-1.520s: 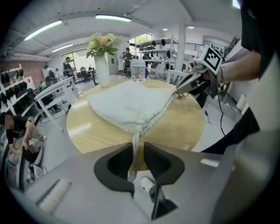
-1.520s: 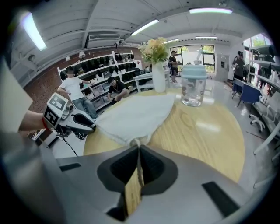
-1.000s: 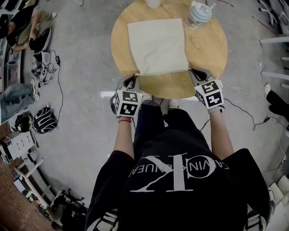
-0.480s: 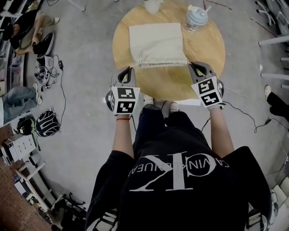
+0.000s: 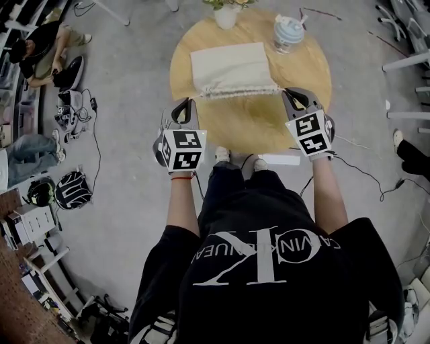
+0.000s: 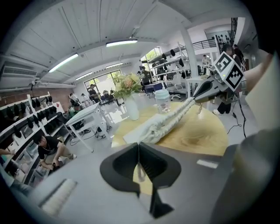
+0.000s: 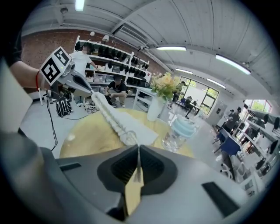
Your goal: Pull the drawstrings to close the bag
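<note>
A cream cloth bag [image 5: 227, 66] lies flat on the round wooden table [image 5: 255, 121], its mouth [image 5: 238, 91] puckered into ruffles along the near edge. My left gripper [image 5: 182, 107] is off the table's left rim, shut on the left drawstring [image 6: 139, 154]. My right gripper [image 5: 291, 97] is at the mouth's right end, shut on the right drawstring [image 7: 137, 151]. In the left gripper view the gathered mouth [image 6: 168, 122] runs taut from the left gripper [image 6: 139, 153] to the right gripper [image 6: 209, 87]. The right gripper view shows the same ruffled mouth [image 7: 111, 116] between the right gripper [image 7: 138, 158] and the left gripper [image 7: 81, 83].
A lidded glass jar [image 5: 287, 31] stands at the table's far right and a white vase of flowers [image 5: 227, 13] at the far edge. Bags and gear lie on the floor at left [image 5: 70, 188]. A person [image 5: 40, 47] sits on the floor at the far left.
Both grippers have moved outward, away from the bag's corners, with the strings. The bag's mouth has bunched into tighter ruffles.
</note>
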`<state>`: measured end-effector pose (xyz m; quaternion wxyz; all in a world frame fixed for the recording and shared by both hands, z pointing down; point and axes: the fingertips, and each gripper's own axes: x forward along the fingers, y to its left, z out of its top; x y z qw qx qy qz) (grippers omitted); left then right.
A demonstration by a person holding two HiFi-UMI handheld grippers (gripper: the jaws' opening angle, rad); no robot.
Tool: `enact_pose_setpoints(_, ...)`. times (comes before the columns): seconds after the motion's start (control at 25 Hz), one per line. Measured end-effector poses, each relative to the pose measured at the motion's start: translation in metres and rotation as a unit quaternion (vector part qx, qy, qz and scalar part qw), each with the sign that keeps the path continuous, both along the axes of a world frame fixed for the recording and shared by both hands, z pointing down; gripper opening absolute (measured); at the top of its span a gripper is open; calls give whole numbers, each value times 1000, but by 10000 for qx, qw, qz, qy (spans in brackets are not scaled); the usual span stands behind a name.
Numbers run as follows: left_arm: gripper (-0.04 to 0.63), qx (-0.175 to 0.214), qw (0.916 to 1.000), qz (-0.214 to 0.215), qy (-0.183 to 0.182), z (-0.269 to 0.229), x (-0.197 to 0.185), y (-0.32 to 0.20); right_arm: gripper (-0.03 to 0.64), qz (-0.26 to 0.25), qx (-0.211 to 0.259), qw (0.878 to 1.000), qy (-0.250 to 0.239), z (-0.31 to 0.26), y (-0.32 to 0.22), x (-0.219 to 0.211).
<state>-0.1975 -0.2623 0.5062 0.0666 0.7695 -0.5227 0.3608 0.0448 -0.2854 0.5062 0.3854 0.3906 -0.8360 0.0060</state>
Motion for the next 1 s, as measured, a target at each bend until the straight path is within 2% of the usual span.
enact_pose_setpoints(0.2, 18, 155, 9998, -109, 40, -12, -4, -5, 20, 41, 147, 9999, 3, -10, -7, 3)
enact_pose_setpoints(0.44, 18, 433, 9974, -403, 408, -37, -8, -13, 20, 264, 334, 9990, -94, -27, -18, 12)
enact_pose_setpoints(0.64, 17, 613, 9958, -480, 482, -50, -12, -20, 20, 324, 593, 9976, -125, -41, -27, 16)
enact_pose_setpoints(0.84, 17, 776, 9948, -436, 503, -66, -12, -24, 18, 536, 673, 9953, -452, -52, -34, 21)
enact_pose_setpoints(1.0, 17, 876, 9933, -536, 537, -75, -20, -25, 18, 643, 761, 9936, -527, -61, -40, 24)
